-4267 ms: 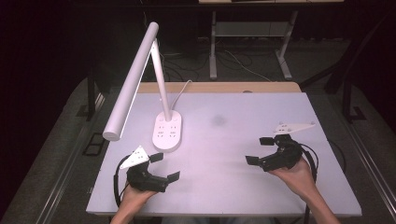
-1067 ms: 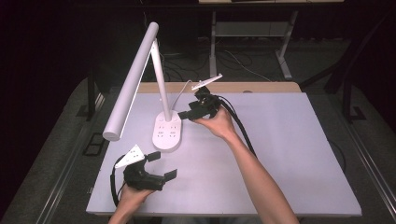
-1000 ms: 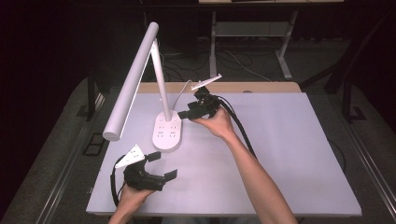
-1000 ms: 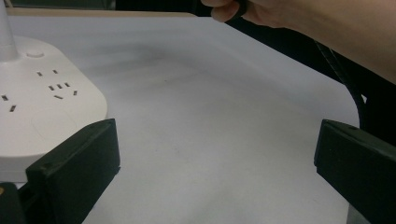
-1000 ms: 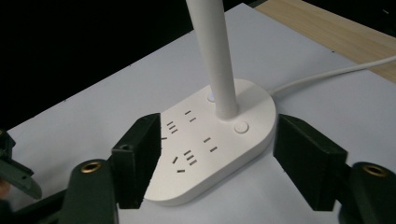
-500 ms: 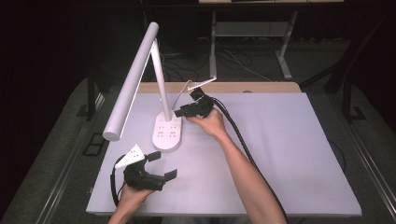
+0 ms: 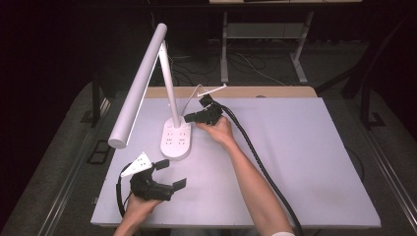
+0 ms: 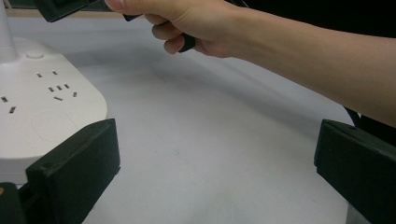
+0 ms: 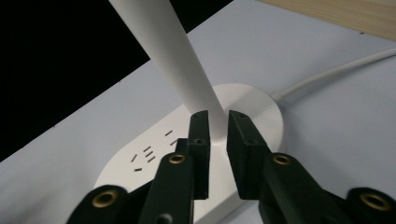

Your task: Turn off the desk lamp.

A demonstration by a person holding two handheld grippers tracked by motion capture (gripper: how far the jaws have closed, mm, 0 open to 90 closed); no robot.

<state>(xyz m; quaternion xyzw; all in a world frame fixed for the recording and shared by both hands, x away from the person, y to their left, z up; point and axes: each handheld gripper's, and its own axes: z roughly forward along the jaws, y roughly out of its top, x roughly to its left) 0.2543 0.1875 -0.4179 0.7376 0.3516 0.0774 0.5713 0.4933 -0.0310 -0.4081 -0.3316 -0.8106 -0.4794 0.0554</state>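
- Desk [image 7: 305, 162]: white top, wooden strip along the far edge.
- Desk lamp [image 7: 164, 78]: white. Oval base [image 7: 176, 140] stands on the left half of the desk; socket slots visible on its top face. Stem rises from the far end of the base; long tubular head slopes forward and down to the left, overhanging the desk's left edge.
- White cord [image 9: 336, 72] leaves the far end of the base and runs toward the far edge of the desk.
- Right tool [image 7: 193, 117]: held in the right hand [image 7: 219, 130], arm stretched across the desk toward the lamp. Jaw tips at the foot of the stem, above the far end of the base.
- Right gripper view: the two black jaws stand close together, a narrow gap between them, with the lower stem [image 9: 187, 70] just ahead in line with that gap. Nothing clamped; contact with the stem cannot be told.
- Black cable [image 7: 255, 162] trails from the right tool back along the forearm to the near edge.
- Left tool [image 7: 169, 174]: held in the left hand [image 7: 137, 206] at the near left of the desk, just in front of the lamp base. Jaws spread wide, released, grasping nothing.
- Left gripper view: bare desk between the jaws, base edge [image 8: 42, 107] at left, right hand [image 8: 187, 23] above.
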